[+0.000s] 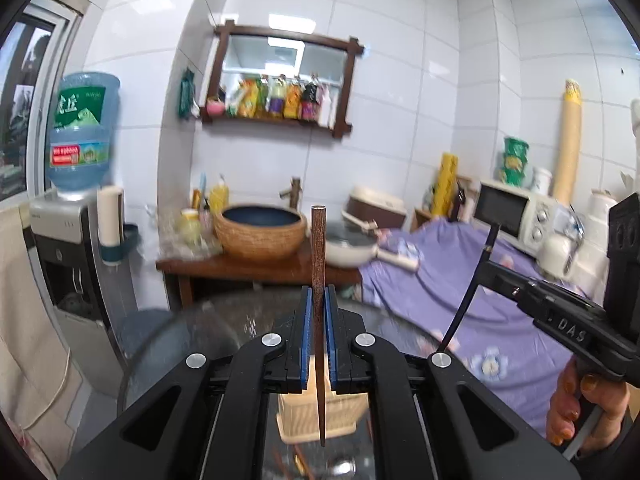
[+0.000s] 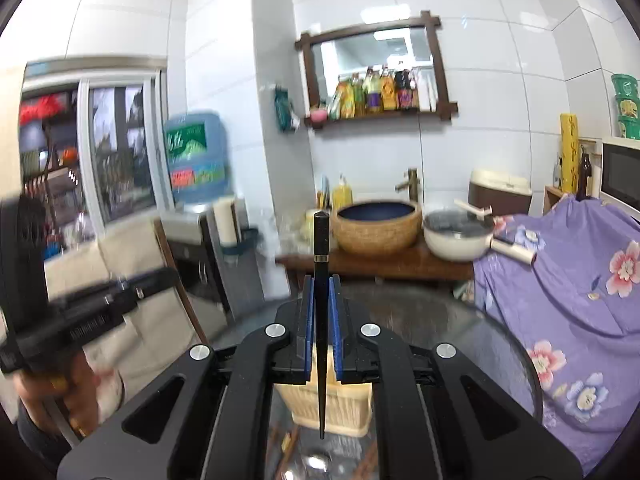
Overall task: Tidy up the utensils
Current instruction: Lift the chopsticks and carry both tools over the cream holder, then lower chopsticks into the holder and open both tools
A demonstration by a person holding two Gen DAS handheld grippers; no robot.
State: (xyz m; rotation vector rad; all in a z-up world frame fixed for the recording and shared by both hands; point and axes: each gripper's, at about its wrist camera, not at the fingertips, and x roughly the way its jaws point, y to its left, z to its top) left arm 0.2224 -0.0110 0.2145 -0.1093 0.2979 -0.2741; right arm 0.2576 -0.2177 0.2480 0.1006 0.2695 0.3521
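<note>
- Brown chopstick (image 1: 319, 280) pinched upright between the blue pads (image 1: 307, 320) of the left gripper (image 1: 319, 300), thick end up, thin tip hanging over the beige holder (image 1: 320, 416).
- Black chopstick (image 2: 321, 280) clamped the same way in the right gripper (image 2: 321, 300), thick gold-banded end up, point hanging above the same holder (image 2: 332, 408).
- Holder standing on a round glass table (image 2: 500, 344), beneath both grippers.
- More utensils lying blurred on the glass below the holder; kind unclear.
- Beyond the table: woven basin (image 1: 260, 232) on a wooden counter (image 1: 240, 268), white pan (image 2: 456, 240) beside it.
- Purple floral cloth (image 2: 568, 300) to the right.
</note>
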